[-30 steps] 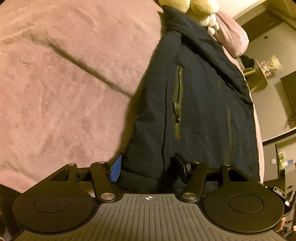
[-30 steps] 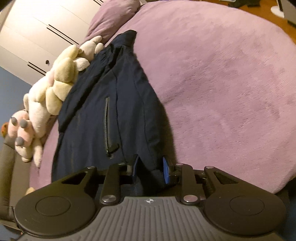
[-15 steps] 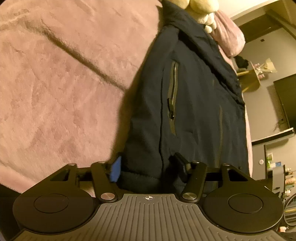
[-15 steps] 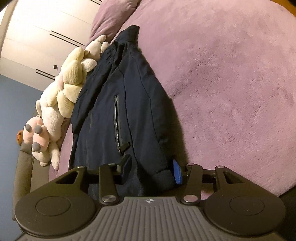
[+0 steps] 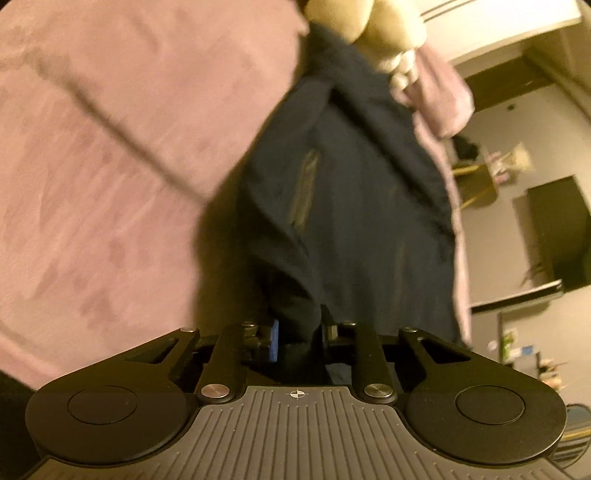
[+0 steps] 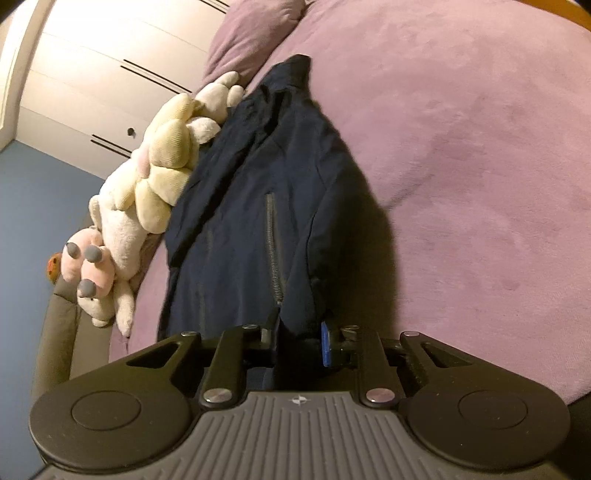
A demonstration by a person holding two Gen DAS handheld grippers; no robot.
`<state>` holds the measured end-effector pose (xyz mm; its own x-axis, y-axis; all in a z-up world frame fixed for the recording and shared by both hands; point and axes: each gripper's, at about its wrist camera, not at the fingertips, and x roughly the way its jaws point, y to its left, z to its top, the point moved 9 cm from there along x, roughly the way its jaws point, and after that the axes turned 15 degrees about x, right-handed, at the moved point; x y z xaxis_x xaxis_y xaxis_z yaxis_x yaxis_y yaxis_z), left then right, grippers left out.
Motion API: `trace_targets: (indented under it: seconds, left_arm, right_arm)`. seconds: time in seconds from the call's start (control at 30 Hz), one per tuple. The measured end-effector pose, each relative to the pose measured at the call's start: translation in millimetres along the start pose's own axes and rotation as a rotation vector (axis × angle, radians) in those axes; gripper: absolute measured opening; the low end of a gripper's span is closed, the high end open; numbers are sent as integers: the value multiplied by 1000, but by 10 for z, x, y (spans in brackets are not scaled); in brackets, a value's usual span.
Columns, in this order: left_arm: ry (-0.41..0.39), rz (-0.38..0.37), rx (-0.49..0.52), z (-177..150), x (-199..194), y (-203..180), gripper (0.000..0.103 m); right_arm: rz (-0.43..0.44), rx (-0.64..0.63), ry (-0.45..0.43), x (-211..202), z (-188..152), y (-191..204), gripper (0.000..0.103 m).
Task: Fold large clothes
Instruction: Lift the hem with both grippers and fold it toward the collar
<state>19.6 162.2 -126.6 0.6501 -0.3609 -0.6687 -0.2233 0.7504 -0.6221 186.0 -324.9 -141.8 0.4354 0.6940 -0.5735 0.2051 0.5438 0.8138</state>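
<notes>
A dark navy jacket (image 5: pixel 354 206) with zip pockets lies lengthwise on a purple plush bed cover (image 5: pixel 110 147). My left gripper (image 5: pixel 300 338) is shut on the jacket's near hem corner, and the cloth rises bunched between its jaws. In the right wrist view the same jacket (image 6: pixel 258 206) stretches away from me. My right gripper (image 6: pixel 298 341) is shut on the other hem corner, with the fabric pinched between the blue pad and the black pad. The left wrist view is blurred.
Cream and pink plush toys (image 6: pixel 147 192) lie against the jacket's far side. A purple pillow (image 6: pixel 251 33) sits beyond the collar. White wardrobe doors (image 6: pixel 92 74) stand behind the bed. A shelf and a dark screen (image 5: pixel 554 229) are by the wall.
Both grippers have closed from open onto the jacket's hem corners. The hem has lifted off the bed, and the left view has swung and blurred.
</notes>
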Motion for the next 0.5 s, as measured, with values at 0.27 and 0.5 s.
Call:
trace_targets:
  seconds: [0.27, 0.5]
  left_arm:
    - [-224, -48, -34, 1013, -170, -332, 21]
    - [-252, 70, -216, 1709, 480, -1, 22]
  right_arm:
    - [167, 58, -76, -3, 498, 669, 18]
    - [85, 198, -198, 526, 1207, 997, 19]
